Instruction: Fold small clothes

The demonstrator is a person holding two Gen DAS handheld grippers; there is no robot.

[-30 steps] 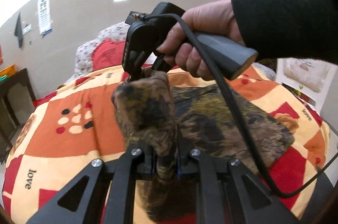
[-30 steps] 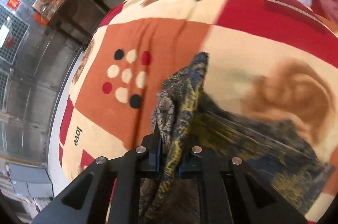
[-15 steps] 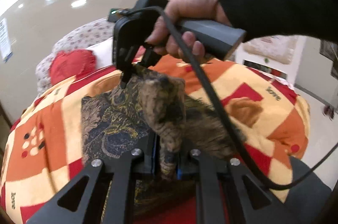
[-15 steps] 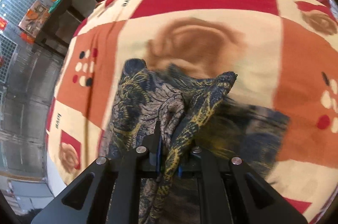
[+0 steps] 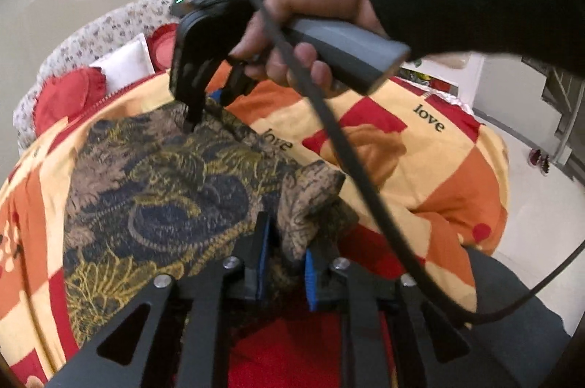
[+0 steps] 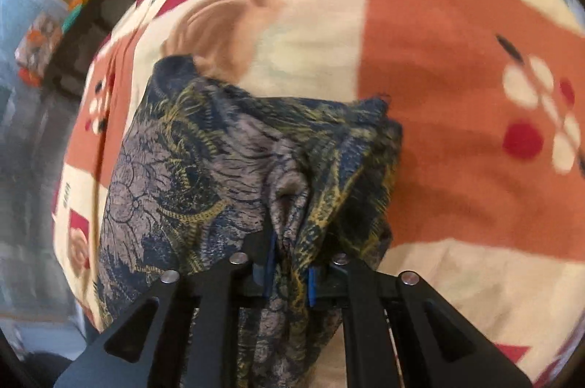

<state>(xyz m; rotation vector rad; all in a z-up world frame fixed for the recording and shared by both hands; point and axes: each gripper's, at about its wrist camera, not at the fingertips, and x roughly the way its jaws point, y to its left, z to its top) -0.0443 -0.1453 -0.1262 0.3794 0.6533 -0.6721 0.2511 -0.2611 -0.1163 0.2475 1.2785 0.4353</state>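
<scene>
Both the left tool [image 5: 283,256] and right tool [image 6: 289,263], jaws just easing apart around the patterned cloth [image 5: 164,190], may drop bunched corners, spoiling the fold on the bed [image 5: 420,168].

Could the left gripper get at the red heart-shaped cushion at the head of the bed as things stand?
Probably not right away. The left gripper has a bunched corner of the patterned garment between its jaws, which have just been opening, and the red cushion lies beyond the spread cloth. Nothing else blocks the way.
</scene>
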